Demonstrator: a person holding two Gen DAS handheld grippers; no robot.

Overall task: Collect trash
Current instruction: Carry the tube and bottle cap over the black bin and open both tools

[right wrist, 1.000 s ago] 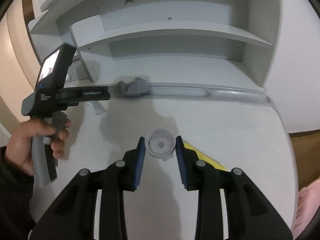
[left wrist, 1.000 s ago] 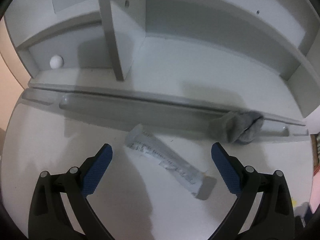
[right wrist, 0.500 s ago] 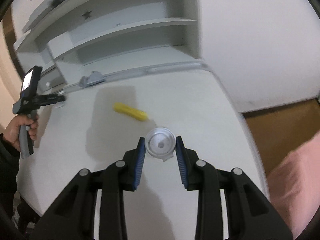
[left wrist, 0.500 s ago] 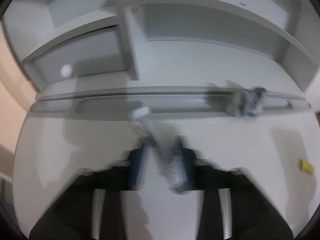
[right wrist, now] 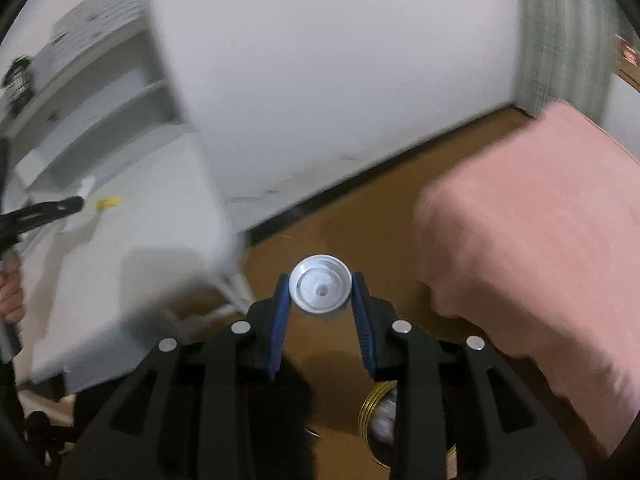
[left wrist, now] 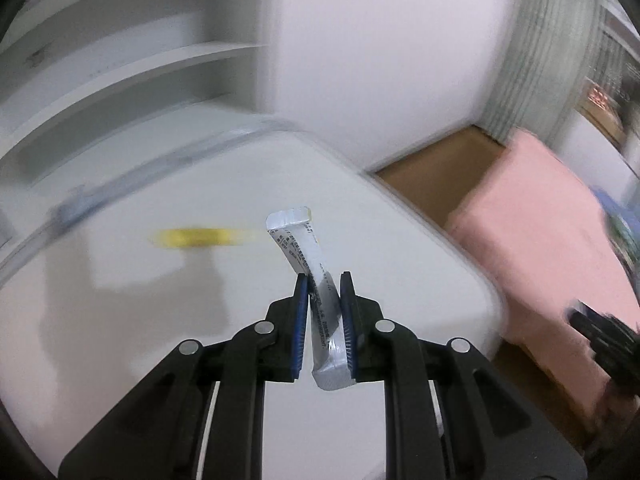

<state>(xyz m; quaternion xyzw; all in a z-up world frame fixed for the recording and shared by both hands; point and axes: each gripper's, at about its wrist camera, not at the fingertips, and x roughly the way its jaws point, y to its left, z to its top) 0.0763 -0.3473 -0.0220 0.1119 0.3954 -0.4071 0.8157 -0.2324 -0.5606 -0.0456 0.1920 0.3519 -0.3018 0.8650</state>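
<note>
My left gripper (left wrist: 324,280) is shut on a silver plastic wrapper (left wrist: 304,248) and holds it in the air above the white desk (left wrist: 160,320). A yellow scrap (left wrist: 200,237) lies on the desk beyond it, blurred; it also shows in the right wrist view (right wrist: 109,202). My right gripper (right wrist: 320,284) is shut on a white bottle cap (right wrist: 320,289) and holds it over the wooden floor (right wrist: 360,224), off the desk's right edge. A gold-rimmed container (right wrist: 380,420) shows below the right gripper, mostly hidden. The left gripper (right wrist: 76,202) appears at the far left of the right wrist view.
White shelves (left wrist: 120,80) stand at the back of the desk. A pink-covered bed (right wrist: 532,248) stands right of the floor gap. A white wall (right wrist: 320,80) runs behind. The desk's corner (right wrist: 224,256) is just left of the right gripper.
The left gripper closed on the wrapper, lifted it and swung right. The right gripper carried the cap from over the desk to over the floor beside the bed.
</note>
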